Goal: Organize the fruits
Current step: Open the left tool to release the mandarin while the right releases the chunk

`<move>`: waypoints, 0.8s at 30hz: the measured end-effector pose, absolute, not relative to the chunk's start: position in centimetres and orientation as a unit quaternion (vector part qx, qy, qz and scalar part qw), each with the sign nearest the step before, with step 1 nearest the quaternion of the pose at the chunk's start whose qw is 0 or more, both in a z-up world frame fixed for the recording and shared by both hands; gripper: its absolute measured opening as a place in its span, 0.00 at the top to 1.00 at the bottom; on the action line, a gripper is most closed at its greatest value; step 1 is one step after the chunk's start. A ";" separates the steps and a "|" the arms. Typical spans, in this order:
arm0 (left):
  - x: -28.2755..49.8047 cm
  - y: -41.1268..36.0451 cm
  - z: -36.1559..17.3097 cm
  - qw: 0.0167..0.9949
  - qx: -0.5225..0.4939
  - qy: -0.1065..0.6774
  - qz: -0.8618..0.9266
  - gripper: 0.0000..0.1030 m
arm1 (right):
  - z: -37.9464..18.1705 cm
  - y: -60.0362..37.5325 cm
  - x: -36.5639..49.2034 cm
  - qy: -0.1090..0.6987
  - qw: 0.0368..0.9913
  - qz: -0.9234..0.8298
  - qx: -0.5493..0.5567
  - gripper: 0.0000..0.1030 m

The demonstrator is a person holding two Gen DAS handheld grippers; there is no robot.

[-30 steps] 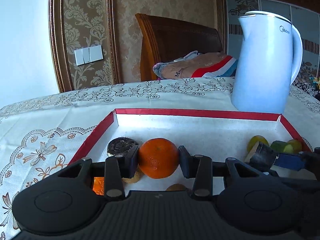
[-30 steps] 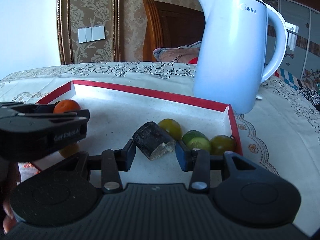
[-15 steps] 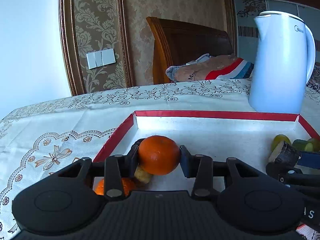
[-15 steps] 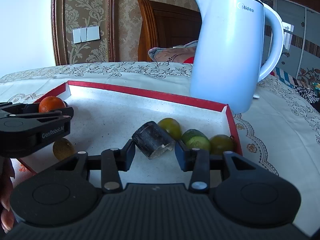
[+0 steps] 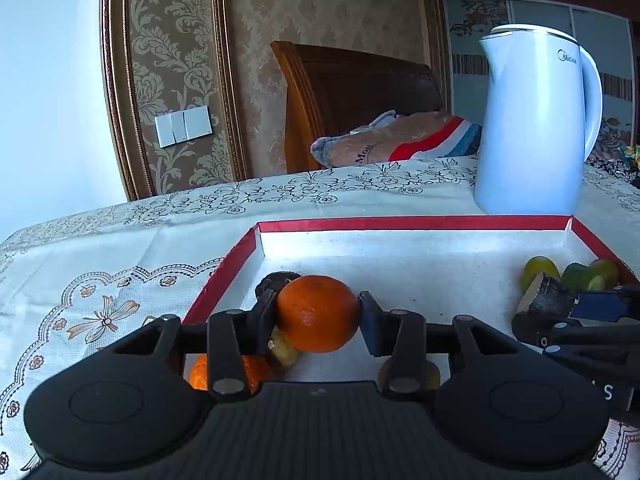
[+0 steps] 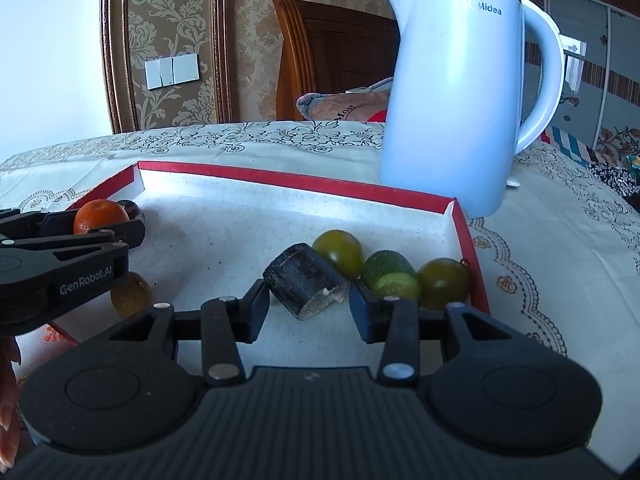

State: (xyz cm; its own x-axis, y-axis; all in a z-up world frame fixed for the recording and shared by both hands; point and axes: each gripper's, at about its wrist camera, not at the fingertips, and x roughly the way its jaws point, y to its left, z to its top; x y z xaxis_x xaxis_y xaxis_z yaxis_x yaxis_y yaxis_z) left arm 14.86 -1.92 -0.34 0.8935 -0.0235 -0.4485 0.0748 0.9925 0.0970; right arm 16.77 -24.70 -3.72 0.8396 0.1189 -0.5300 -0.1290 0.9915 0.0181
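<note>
Fruit sorting looks roughly halfway, as far as I can judge. My left gripper (image 5: 319, 314) has its fingers clamped on an orange mandarin (image 5: 318, 313), held over the left end of the red-rimmed tray (image 5: 400, 223). Can't tell whether it's lifted or resting on the tray floor. Just behind it sits a dark round fruit (image 5: 276, 282), and below the fingers I see a second mandarin (image 5: 200, 374), a small yellowish piece (image 5: 285, 350) and a brownish round fruit (image 6: 131, 294), so an orange/brown cluster is forming on that side.

My right gripper (image 6: 306, 300) sits at the tray's right end with a dark stubby cylinder piece (image 6: 304, 285), pale cut face toward me, between its fingers. Fingers are narrow and look to be touching it on both sides, so I read it as gripped, though contact on the right side is hard to confirm. Just behind it, a green group against the right wall: a green tomato (image 6: 338, 253), a cucumber chunk (image 6: 394, 276) and another green tomato (image 6: 444, 283), close together.

Left to do, my guess: set the mandarin down with its cluster, place the dark piece in whichever group it belongs, tidy the loose bits. White kettle (image 6: 460, 92) stands on the worktop (image 6: 560, 248) behind the tray, not involved.
</note>
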 end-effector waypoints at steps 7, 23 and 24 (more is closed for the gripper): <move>14.2 -1.2 -0.3 0.972 0.046 0.230 -0.027 0.49 | -3.8 -24.8 16.3 0.280 0.956 0.081 0.000 0.51; 11.4 -0.1 0.5 0.974 0.012 0.223 -0.033 0.49 | -3.6 -25.2 14.5 0.273 0.957 0.093 0.006 0.38; 11.2 0.0 0.6 0.975 0.010 0.221 -0.034 0.49 | -3.6 -25.2 14.5 0.274 0.957 0.093 0.006 0.37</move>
State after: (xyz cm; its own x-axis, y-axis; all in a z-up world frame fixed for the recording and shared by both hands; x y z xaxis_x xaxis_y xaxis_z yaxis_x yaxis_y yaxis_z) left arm 11.18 -0.01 0.59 0.9000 -0.0615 -0.4315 0.0704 0.9975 0.0045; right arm 14.52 -25.20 -3.62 0.8327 0.1813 -0.5232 -0.1744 0.9827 0.0629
